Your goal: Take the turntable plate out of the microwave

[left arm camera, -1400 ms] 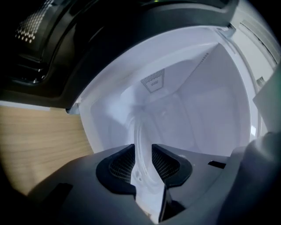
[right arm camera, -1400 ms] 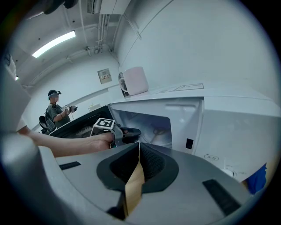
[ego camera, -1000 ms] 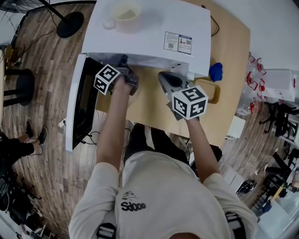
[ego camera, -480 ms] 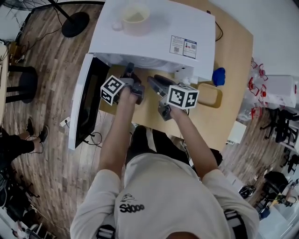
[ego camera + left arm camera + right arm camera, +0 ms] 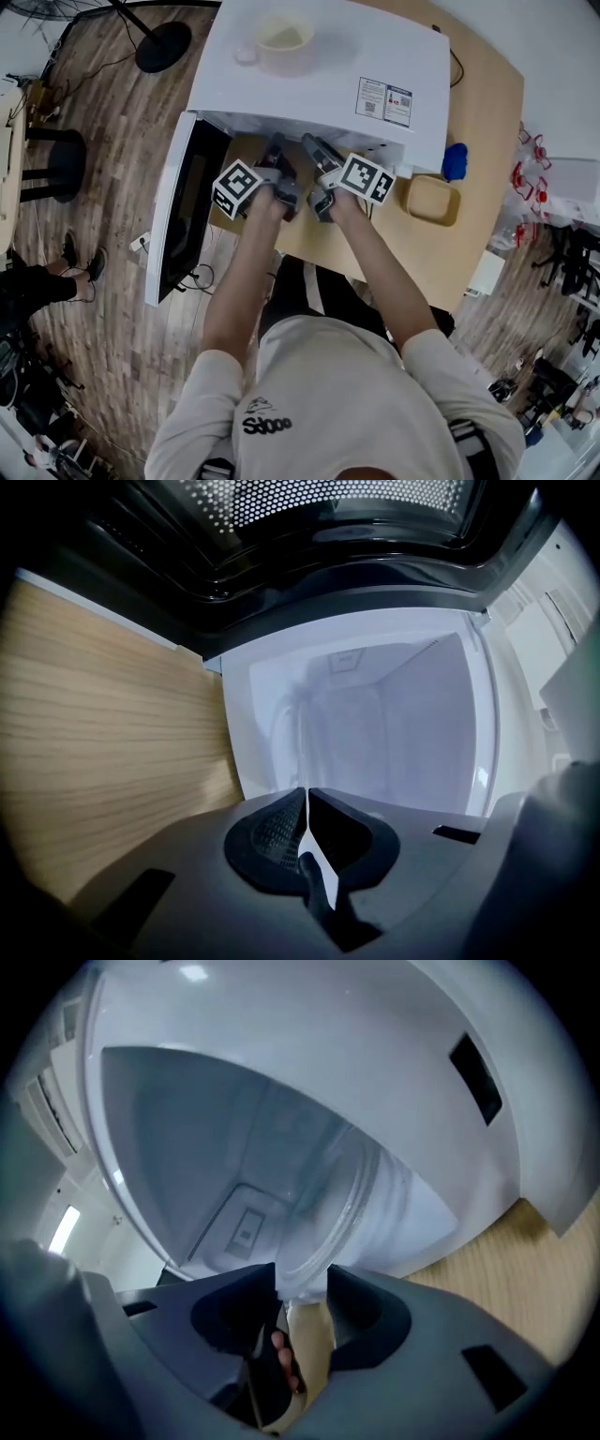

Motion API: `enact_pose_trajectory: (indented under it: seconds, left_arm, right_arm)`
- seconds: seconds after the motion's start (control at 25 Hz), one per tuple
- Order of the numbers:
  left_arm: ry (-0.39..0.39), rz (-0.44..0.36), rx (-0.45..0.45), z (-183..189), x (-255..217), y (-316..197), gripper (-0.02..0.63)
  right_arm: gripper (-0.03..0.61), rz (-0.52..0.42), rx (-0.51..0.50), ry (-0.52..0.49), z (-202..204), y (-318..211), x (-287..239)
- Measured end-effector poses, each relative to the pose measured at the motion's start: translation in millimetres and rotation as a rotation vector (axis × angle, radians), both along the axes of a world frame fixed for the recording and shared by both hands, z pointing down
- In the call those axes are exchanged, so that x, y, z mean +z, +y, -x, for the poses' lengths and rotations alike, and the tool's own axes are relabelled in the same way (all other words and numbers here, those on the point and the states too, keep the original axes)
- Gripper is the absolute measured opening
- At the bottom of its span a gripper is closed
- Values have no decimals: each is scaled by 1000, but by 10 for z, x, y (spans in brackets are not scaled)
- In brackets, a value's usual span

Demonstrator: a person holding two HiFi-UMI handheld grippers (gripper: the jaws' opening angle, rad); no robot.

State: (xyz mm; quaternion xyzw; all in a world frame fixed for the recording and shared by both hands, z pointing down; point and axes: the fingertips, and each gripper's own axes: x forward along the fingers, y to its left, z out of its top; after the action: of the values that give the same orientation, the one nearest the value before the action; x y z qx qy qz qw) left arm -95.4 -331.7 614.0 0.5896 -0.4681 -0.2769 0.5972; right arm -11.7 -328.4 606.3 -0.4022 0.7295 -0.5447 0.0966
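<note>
My right claw [image 5: 302,1288] is closed down to a narrow gap on the rim of the clear round glass turntable plate [image 5: 323,1213]. The right gripper view shows the disc running from between my jaws up into the white cavity of the boxy white microwave [image 5: 309,66]. The fingers [image 5: 279,1349] of my own hand peek out beneath the jaws. My left claw [image 5: 307,803] is pinched to a thin slit. In the left gripper view the plate [image 5: 281,733] is only a faint arc that runs straight down into that slit, with pale wood to one side and the perforated dark inside of the open microwave door [image 5: 183,216] above. The head view hides the plate altogether. It shows my left claw [image 5: 278,155] and right claw [image 5: 314,155] side by side at the oven's mouth, over the strip of light wooden desk [image 5: 478,122] along its near edge. The microwave stands at the desk's left end and its door hangs out past the left edge. A cream cup [image 5: 286,42] sits on the microwave's top. Toward the desk's right edge are a small blue object [image 5: 455,159] and a tan square dish [image 5: 431,199].
</note>
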Motion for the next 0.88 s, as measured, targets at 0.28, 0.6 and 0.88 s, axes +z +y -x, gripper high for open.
enact_pose_trajectory:
  seconds: [0.28, 0.6, 0.88]
  left_arm:
    - [-17, -20, 10, 5, -7, -40, 26]
    - [14, -37, 31, 22, -46, -120, 103]
    - [81, -84, 61, -81, -107, -291, 87]
  right_arm:
    - [44, 98, 127, -241, -64, -101, 118]
    - [34, 110, 159, -330, -44, -103, 12]
    - [32, 105, 188, -351, -71, -120, -4]
